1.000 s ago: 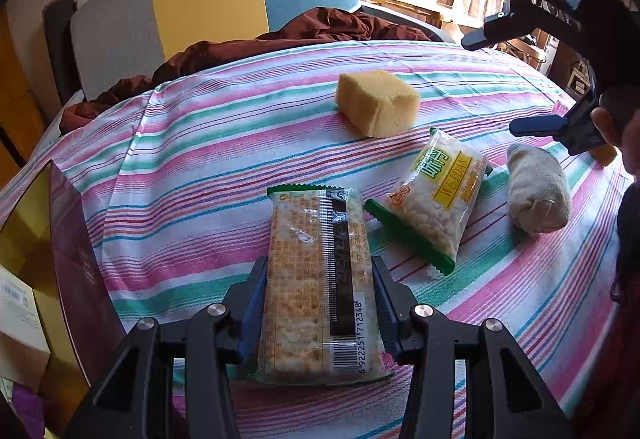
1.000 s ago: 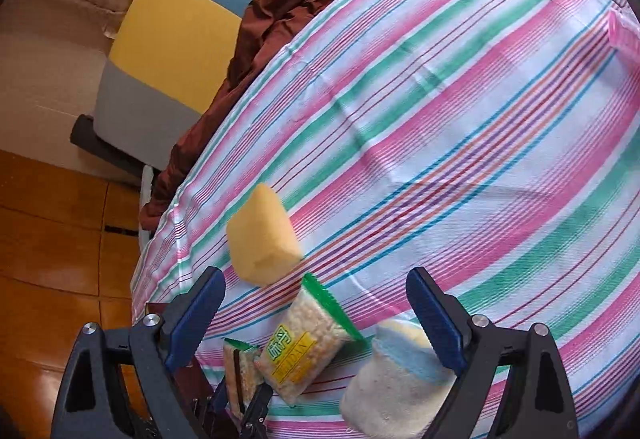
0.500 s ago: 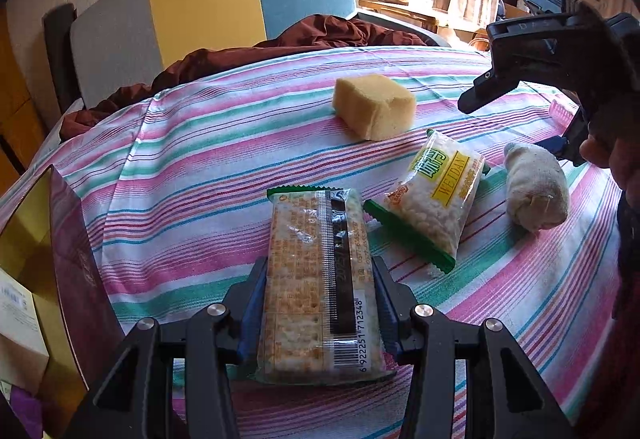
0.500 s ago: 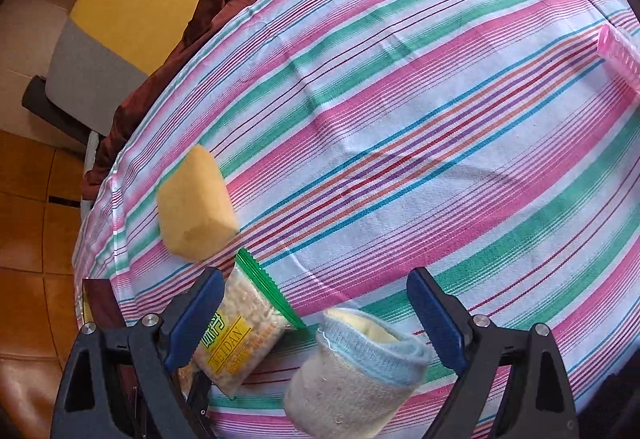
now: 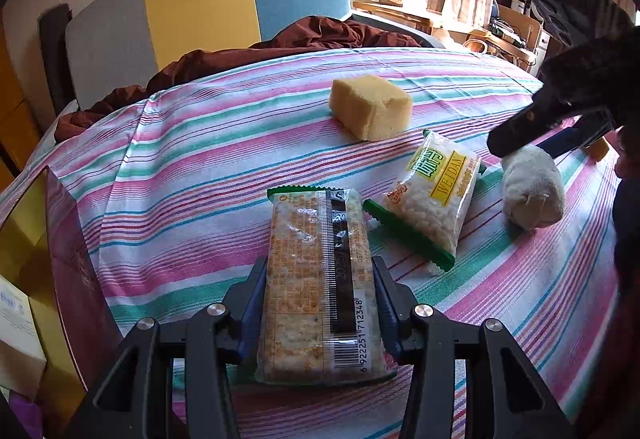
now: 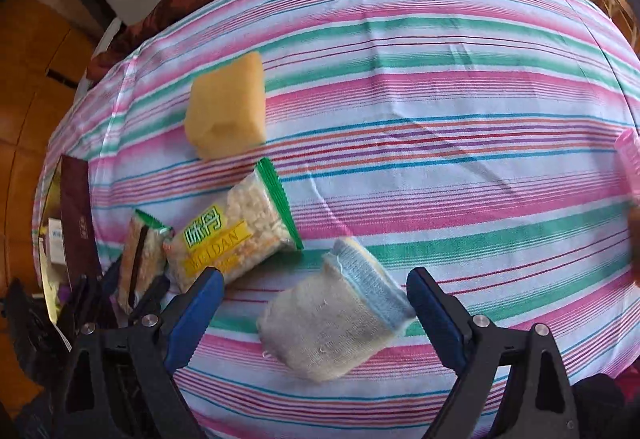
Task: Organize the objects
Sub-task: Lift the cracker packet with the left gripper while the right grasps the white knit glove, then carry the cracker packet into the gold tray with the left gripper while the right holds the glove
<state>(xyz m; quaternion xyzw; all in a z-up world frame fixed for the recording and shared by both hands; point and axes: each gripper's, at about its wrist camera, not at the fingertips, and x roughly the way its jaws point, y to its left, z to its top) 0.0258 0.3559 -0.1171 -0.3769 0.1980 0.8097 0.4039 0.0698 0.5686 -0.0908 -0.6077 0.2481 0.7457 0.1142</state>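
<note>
My left gripper [image 5: 320,291] is shut on a cracker packet [image 5: 320,279] that lies on the striped tablecloth [image 5: 192,167]; the packet also shows in the right wrist view [image 6: 140,259]. My right gripper [image 6: 316,295] is open and hangs just above a rolled cream sock with a blue cuff [image 6: 336,315], which lies between its fingers. The sock [image 5: 532,191] and right gripper [image 5: 560,119] show at the right of the left wrist view. A green-edged snack bag [image 5: 432,191] [image 6: 236,231] and a yellow sponge [image 5: 370,105] [image 6: 228,115] lie between the packet and the sock.
An open maroon box [image 5: 60,259] stands at the table's left edge. A sofa with a brown cloth [image 5: 280,43] is behind the table. A pink object [image 6: 628,155] lies at the right edge of the right wrist view.
My right gripper has come down and closer over the sock, which now sits between its open fingers. The left gripper has kept its hold on the cracker packet.
</note>
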